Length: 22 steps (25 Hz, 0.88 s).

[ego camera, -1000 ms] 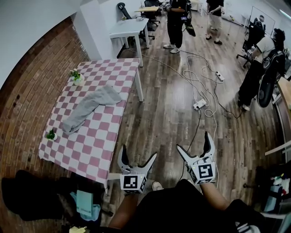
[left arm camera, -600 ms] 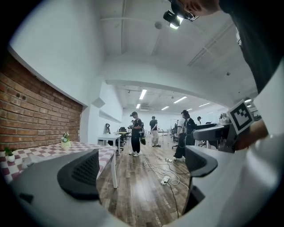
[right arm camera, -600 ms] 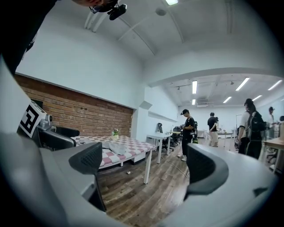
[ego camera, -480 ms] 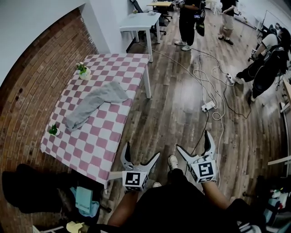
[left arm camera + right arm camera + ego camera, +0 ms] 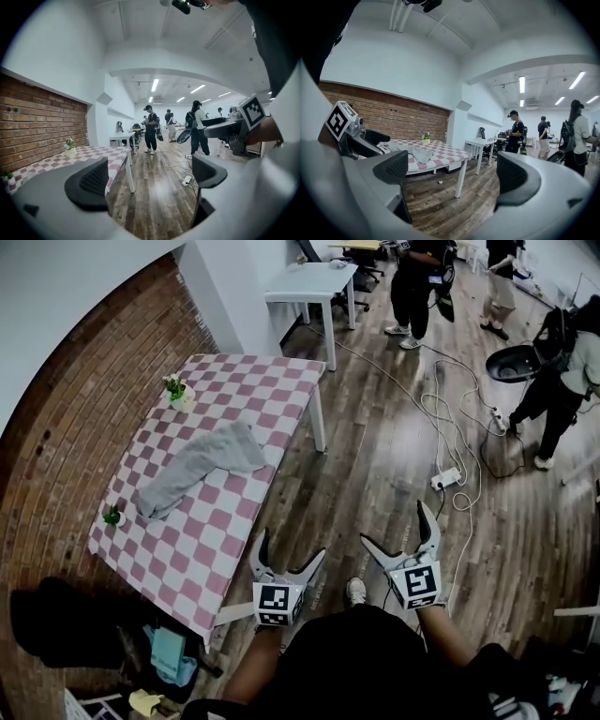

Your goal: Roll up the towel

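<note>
**Grey towel untouched, rolling not started yet**

Brick wall runs down the left, and right beside it stands the table with a pink-and-white checked cloth. The towel lies crumpled in a long diagonal heap across the middle of it. It sits between a small potted plant at the near left edge and another one at the far left. So it's not even flat, never mind rolled.

Moving right, the left gripper hangs over the wooden floor just off the table's near right corner. Its jaws are wide apart with nothing between them. The right gripper is further right, also spread wide and empty, well apart from the towel.

My read: this is the approach step. The next move would be getting up to the table, then pinching two corners and spreading the towel flat before any rolling. The power strip lies on the floor further right, away from the table.
</note>
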Available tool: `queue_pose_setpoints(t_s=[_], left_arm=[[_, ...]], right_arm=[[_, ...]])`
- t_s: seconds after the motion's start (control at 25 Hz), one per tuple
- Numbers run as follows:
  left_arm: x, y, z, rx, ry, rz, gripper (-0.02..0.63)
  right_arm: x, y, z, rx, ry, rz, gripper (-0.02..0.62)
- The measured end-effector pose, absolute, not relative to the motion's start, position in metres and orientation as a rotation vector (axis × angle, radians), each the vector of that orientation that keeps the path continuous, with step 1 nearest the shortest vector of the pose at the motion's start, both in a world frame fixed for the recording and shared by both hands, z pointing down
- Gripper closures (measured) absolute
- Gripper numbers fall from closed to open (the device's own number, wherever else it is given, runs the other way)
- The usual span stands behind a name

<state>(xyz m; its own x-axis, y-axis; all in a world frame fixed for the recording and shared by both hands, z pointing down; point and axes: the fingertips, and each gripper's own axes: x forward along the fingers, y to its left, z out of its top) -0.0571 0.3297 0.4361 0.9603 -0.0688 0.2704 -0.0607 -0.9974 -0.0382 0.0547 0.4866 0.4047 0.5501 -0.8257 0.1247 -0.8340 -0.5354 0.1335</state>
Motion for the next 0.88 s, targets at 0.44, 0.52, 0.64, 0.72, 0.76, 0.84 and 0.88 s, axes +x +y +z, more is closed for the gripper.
queue_pose_setpoints(t_s=[0.44,0.52,0.64,0.72,0.76,0.84,0.88], left_arm=[[-0.009,0.303,0.466,-3.031,0.278,-0.592,0.072],[-0.005,0.297,0.474,-3.03,0.29,-0.627,0.077],[0.003,0.284,0.483,-3.049,0.313,-0.642,0.089],[0.01,0.272,0.488,-3.049,0.326,-0.656,0.101],[0.014,0.265,0.491,-3.047,0.332,-0.664,0.1],[0.021,0.251,0.497,-3.048,0.349,-0.674,0.1],[0.025,0.243,0.5,-3.049,0.356,-0.679,0.1]], right_arm=[[0.125,0.458,0.422,2.493,-1.561,0.108,0.034],[0.13,0.454,0.432,2.478,-1.575,0.139,0.034],[0.14,0.44,0.441,2.444,-1.597,0.161,0.034],[0.149,0.426,0.443,2.422,-1.607,0.157,0.035],[0.154,0.418,0.444,2.411,-1.61,0.152,0.035],[0.164,0.401,0.446,2.396,-1.62,0.147,0.035],[0.168,0.392,0.447,2.391,-1.626,0.146,0.035]])
